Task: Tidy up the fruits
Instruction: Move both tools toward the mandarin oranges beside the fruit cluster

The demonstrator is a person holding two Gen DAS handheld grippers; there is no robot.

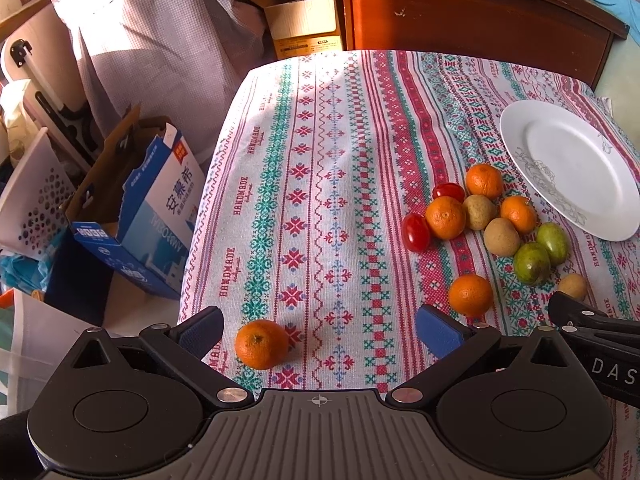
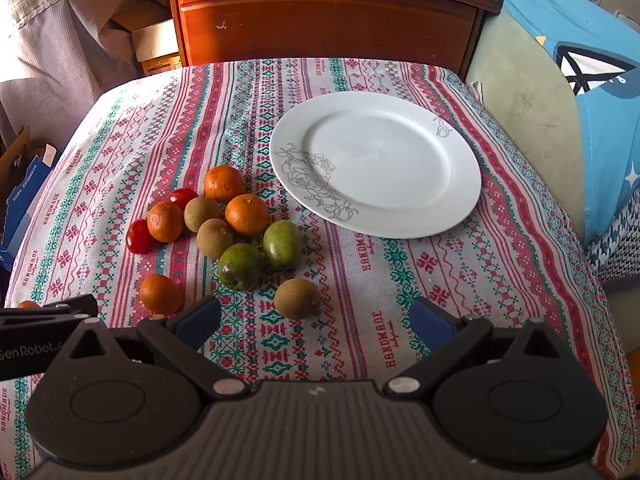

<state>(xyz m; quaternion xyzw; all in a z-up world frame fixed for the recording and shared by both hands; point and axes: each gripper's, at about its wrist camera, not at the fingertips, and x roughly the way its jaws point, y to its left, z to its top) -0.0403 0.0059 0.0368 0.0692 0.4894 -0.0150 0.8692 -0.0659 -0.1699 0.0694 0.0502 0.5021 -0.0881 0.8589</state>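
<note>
A white plate (image 2: 400, 200) with a grey flower drawing lies empty on the patterned tablecloth (image 2: 460, 280); it also shows in the left wrist view (image 1: 568, 168). Left of it lies a cluster of oranges (image 2: 247, 214), red tomatoes (image 2: 138, 236), brown fruits (image 2: 214, 238) and two green fruits (image 2: 239, 266). My left gripper (image 1: 318, 334) is open, and one lone orange (image 1: 262, 344) lies on the cloth between its fingers, near the left one. My right gripper (image 2: 316, 322) is open and empty; a brown fruit (image 2: 297, 298) lies just ahead of it.
A wooden cabinet (image 2: 328, 20) stands behind the table. Cardboard boxes (image 1: 132, 208) and a white basket (image 1: 36, 200) sit on the floor at the left. A blue cushion (image 2: 592, 100) lies at the right. The table's left edge (image 1: 208, 200) drops off near the lone orange.
</note>
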